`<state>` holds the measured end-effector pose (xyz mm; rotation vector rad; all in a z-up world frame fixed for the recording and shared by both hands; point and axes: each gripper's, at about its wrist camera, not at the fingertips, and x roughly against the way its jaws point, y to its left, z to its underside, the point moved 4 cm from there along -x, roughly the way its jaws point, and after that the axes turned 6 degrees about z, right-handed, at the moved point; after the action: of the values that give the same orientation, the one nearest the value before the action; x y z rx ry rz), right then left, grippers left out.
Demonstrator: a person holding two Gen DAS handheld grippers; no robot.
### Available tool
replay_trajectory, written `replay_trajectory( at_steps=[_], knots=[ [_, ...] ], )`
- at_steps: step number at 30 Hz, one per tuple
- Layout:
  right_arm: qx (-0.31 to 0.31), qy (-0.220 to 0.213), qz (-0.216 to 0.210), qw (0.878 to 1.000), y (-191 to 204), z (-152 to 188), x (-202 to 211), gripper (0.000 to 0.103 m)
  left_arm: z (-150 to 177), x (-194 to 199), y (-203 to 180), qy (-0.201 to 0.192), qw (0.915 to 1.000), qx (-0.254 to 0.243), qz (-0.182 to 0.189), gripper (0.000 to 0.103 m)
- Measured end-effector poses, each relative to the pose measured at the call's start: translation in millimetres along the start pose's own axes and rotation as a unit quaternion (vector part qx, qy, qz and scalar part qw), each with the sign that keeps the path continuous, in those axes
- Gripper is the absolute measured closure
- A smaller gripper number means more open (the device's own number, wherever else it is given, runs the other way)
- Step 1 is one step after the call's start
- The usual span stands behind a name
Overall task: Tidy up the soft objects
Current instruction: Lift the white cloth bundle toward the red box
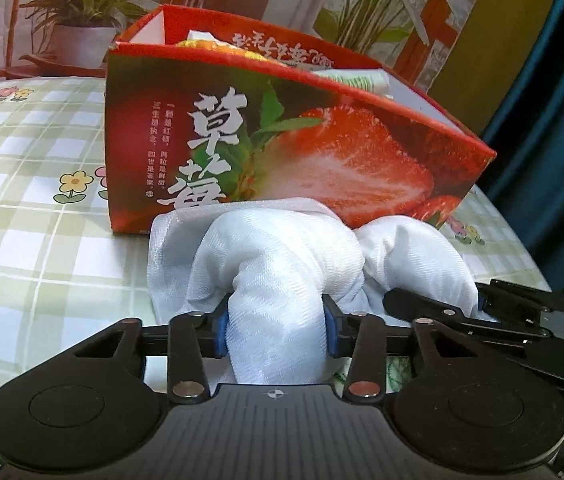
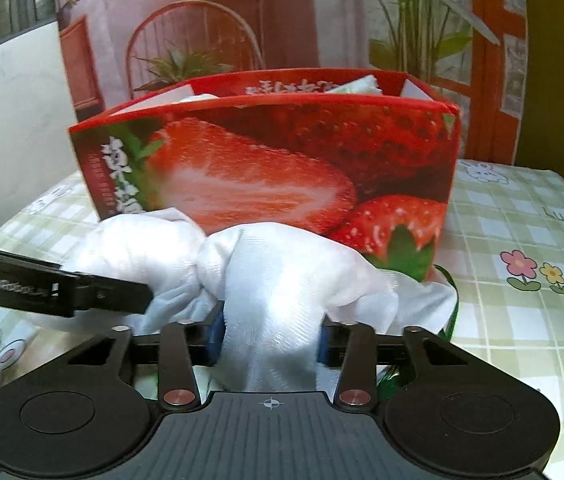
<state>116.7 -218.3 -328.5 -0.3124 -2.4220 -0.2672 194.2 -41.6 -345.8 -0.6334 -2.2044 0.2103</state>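
- White cloth (image 1: 282,264) bunched up, sits low in front of the red strawberry box (image 1: 282,132), near the box's front wall; can't tell if it touches.
- Left gripper (image 1: 273,332) clamped on one fold of the cloth, blue pads (image 1: 219,332) pressing in from both sides, fabric bulging between them.
- Right gripper (image 2: 269,340) likewise clenched on a second fold of the same cloth (image 2: 282,280); in the right wrist view the left gripper's black finger comes in from the left edge against the other lobe.
- So both grippers hold one cloth, side by side, close together.
- Box stands on the green checked tablecloth (image 1: 41,208), open top, already holds other soft items: something yellow (image 1: 201,45) and a white-green piece (image 1: 358,79) poke over the rim.
- Handling guess: cloth looks light, limp, slightly shiny weave, so maybe a bit slippery; not fragile, no crush risk.
- It won't keep shape, loose ends will droop and could catch on the box rim on the way in.
- Best hold: thick bunched folds as now, not a single thin edge; pinch deep so the weave doesn't slide out.
- Likely step in hand: lift the bundle over the front wall and drop it inside.
- Cloth underside and table contact hidden by the gripper bodies.
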Motion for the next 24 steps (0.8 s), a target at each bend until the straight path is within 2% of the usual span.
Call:
replay_trajectory(
  at_steps=[2,5,12,18,24],
  knots=[
    [-0.008,-0.003,-0.005,1.0,-1.1,-2.5,3.3,0.072,0.0,8.3,-5.0,-0.011,0.9999,-0.004,0.001,0.069],
    [-0.014,-0.02,-0.008,1.0,-0.1,-7.9,12.7,0.073,-1.2,20.1,-13.3,-0.027,0.9995,-0.016,0.004,0.071],
    [0.001,-0.072,-0.003,0.997,8.1,-16.1,43.4,0.074,-4.2,47.6,-31.9,-0.063,0.9975,-0.029,0.015,0.072],
    [-0.013,-0.092,-0.01,0.996,4.9,-15.9,65.9,0.074,-5.2,69.0,-46.2,-0.086,0.9954,-0.035,0.025,0.072],
    [0.006,-0.114,-0.009,0.993,14.7,-16.1,85.5,0.074,0.5,89.3,-53.8,-0.1,0.9941,-0.035,0.023,0.071]
  ],
)
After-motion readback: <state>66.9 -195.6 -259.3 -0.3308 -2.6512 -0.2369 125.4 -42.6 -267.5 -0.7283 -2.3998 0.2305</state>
